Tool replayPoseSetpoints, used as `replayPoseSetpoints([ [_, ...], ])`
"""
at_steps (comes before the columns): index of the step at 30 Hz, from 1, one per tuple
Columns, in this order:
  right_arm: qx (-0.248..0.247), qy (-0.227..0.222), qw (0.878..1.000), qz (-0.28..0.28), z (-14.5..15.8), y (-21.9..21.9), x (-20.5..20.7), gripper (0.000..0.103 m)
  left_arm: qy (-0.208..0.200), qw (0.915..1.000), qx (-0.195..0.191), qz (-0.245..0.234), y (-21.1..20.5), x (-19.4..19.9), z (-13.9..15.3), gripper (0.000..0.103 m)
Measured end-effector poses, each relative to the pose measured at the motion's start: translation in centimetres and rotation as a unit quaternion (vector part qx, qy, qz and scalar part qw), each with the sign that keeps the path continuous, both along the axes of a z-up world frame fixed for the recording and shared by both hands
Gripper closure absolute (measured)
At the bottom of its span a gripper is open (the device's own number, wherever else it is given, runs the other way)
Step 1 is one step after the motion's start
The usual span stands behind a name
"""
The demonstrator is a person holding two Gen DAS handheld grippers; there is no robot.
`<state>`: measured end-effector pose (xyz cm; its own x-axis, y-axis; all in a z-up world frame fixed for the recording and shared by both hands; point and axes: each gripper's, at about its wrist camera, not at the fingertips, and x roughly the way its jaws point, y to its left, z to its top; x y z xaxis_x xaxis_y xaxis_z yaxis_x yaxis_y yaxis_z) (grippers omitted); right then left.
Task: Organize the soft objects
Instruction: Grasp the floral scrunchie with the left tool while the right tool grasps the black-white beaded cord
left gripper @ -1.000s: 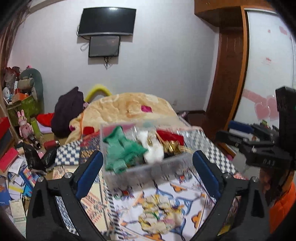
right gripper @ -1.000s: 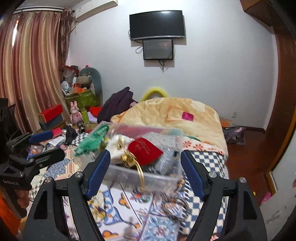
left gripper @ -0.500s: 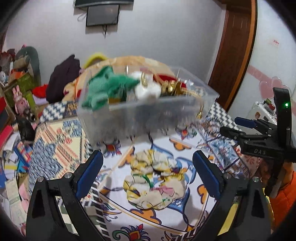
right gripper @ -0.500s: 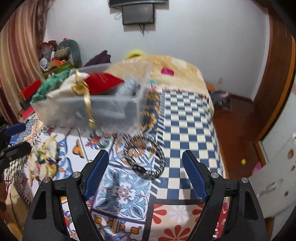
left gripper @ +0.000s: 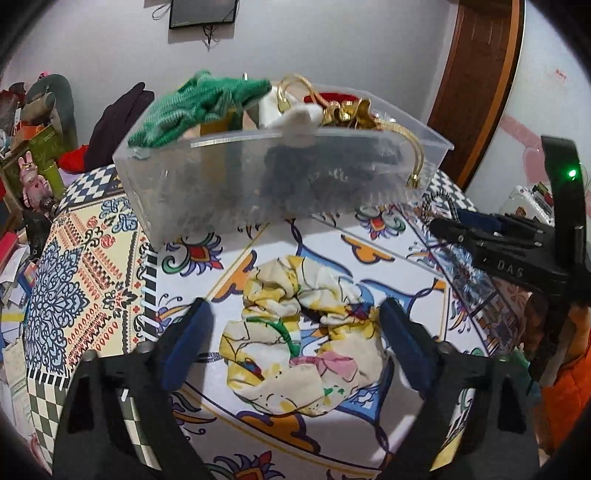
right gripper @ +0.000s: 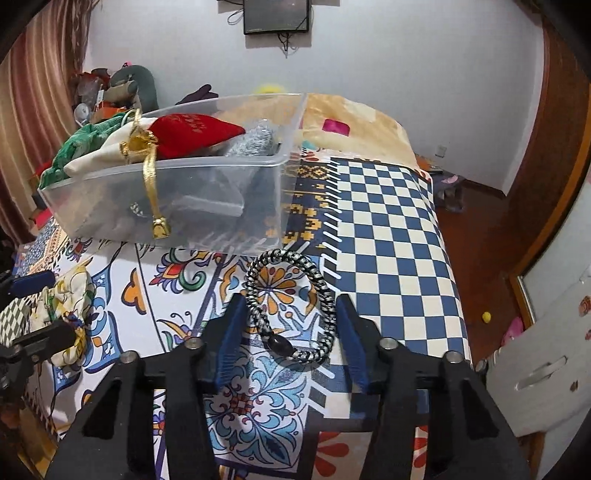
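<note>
Jaws released on both units: left gripper (left gripper: 295, 332) straddles floral scrunchie (left gripper: 301, 341), right gripper (right gripper: 291, 328) straddles braided hair tie (right gripper: 291, 306); both items lie on patterned cloth (right gripper: 388, 236) before filled clear bin (right gripper: 177, 188)

Wall-mounted dark screen (right gripper: 276, 15); striped curtain (right gripper: 35, 110) at left; wooden door frame (left gripper: 480, 85); pink rabbit figure (left gripper: 28, 173); orange-patterned blanket (right gripper: 354, 125); small yellow ball (right gripper: 486, 316) on floor

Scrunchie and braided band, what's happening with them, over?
Left gripper open astride floral scrunchie. Right gripper open around braided band. Clear bin beyond; nothing blocking.
</note>
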<state>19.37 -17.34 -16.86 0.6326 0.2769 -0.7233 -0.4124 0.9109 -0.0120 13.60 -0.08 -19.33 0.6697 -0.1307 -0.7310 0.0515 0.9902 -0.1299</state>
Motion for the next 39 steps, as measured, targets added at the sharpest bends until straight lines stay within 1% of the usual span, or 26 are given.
replayPoseSetpoints([
  [1, 0.001, 0.0, 1.0, 0.002, 0.0, 0.0, -0.1, 0.069, -0.005, 1.0, 0.005, 0.001, -0.1, -0.1, 0.0, 0.02],
  [3, 0.003, 0.002, 1.0, 0.004, 0.1, -0.1, -0.3, 0.081, -0.005, 1.0, 0.003, -0.002, -0.2, -0.3, 0.1, 0.03],
  [4, 0.005, 0.002, 1.0, 0.005, 0.1, -0.2, -0.3, 0.084, -0.007, 1.0, -0.001, -0.006, -0.2, -0.5, 0.2, 0.034],
  [5, 0.009, 0.004, 1.0, 0.006, 0.1, -0.2, -0.3, 0.088, -0.007, 0.9999, -0.004, -0.01, -0.1, -0.6, 0.3, 0.041],
  [6, 0.012, 0.005, 1.0, 0.007, 0.1, -0.2, -0.5, 0.09, -0.006, 0.9999, -0.006, -0.015, -0.1, -0.8, 0.3, 0.047],
  [7, 0.015, 0.005, 1.0, 0.009, 0.1, -0.3, -0.7, 0.09, -0.006, 0.9998, -0.008, -0.019, 0.0, -1.0, 0.5, 0.05],
  [8, 0.016, 0.005, 1.0, 0.01, 0.1, -0.2, -0.8, 0.09, -0.005, 0.9997, -0.01, -0.023, 0.1, -1.3, 0.6, 0.057],
  [9, 0.017, 0.005, 1.0, 0.012, 0.2, -0.2, -1.0, 0.09, -0.005, 0.9995, -0.012, -0.027, 0.1, -1.4, 0.7, 0.061],
  [14, 0.031, -0.01, 0.999, 0.023, 1.6, -0.3, -2.4, 0.09, -0.024, 0.9992, -0.015, -0.029, 0.9, -2.6, 2.5, 0.071],
  [20, 0.055, -0.042, 0.997, 0.038, 4.5, -0.2, -3.6, 0.09, -0.062, 0.9976, -0.02, -0.023, 2.0, -3.4, 5.4, 0.071],
  [22, 0.061, -0.05, 0.996, 0.044, 5.3, -0.1, -4.1, 0.09, -0.065, 0.9973, -0.025, -0.025, 2.2, -3.5, 5.8, 0.07],
  [23, 0.064, -0.053, 0.995, 0.047, 5.6, 0.0, -4.3, 0.09, -0.06, 0.9975, -0.025, -0.027, 2.2, -3.4, 5.7, 0.064],
  [24, 0.067, -0.056, 0.995, 0.05, 5.8, 0.1, -4.4, 0.09, -0.052, 0.9979, -0.026, -0.028, 2.1, -3.2, 5.4, 0.05],
  [25, 0.068, -0.059, 0.995, 0.053, 6.0, 0.2, -4.6, 0.09, -0.045, 0.9982, -0.027, -0.027, 1.9, -3.1, 5.0, 0.042],
  [26, 0.069, -0.06, 0.994, 0.054, 6.1, 0.2, -4.4, 0.09, -0.042, 0.9984, -0.025, -0.026, 1.5, -3.0, 4.6, 0.031],
  [27, 0.07, -0.061, 0.994, 0.056, 6.2, 0.3, -4.5, 0.09, -0.039, 0.9987, -0.018, -0.027, 1.1, -3.1, 4.2, 0.028],
  [30, 0.074, -0.059, 0.994, 0.059, 6.0, 0.4, -4.2, 0.09, -0.021, 0.9989, 0.005, -0.041, -0.5, -2.6, 2.8, 0.027],
  [34, 0.081, -0.055, 0.994, 0.058, 5.9, 0.3, -4.2, 0.09, 0.001, 0.9988, 0.018, -0.045, -1.6, -1.9, 1.0, 0.028],
  [36, 0.084, -0.054, 0.993, 0.057, 6.0, 0.1, -4.3, 0.09, 0.0, 0.9988, 0.02, -0.046, -1.7, -1.9, 0.6, 0.044],
  [37, 0.086, -0.054, 0.993, 0.057, 6.0, 0.1, -4.4, 0.09, -0.008, 0.9986, 0.029, -0.044, -1.8, -2.1, 0.6, 0.048],
  [38, 0.088, -0.053, 0.993, 0.057, 6.1, 0.0, -4.4, 0.09, -0.009, 0.9983, 0.03, -0.049, -1.9, -2.1, 0.6, 0.062],
  [39, 0.09, -0.053, 0.993, 0.058, 6.1, 0.0, -4.4, 0.09, -0.009, 0.9983, 0.028, -0.049, -2.0, -1.9, 0.6, 0.071],
])
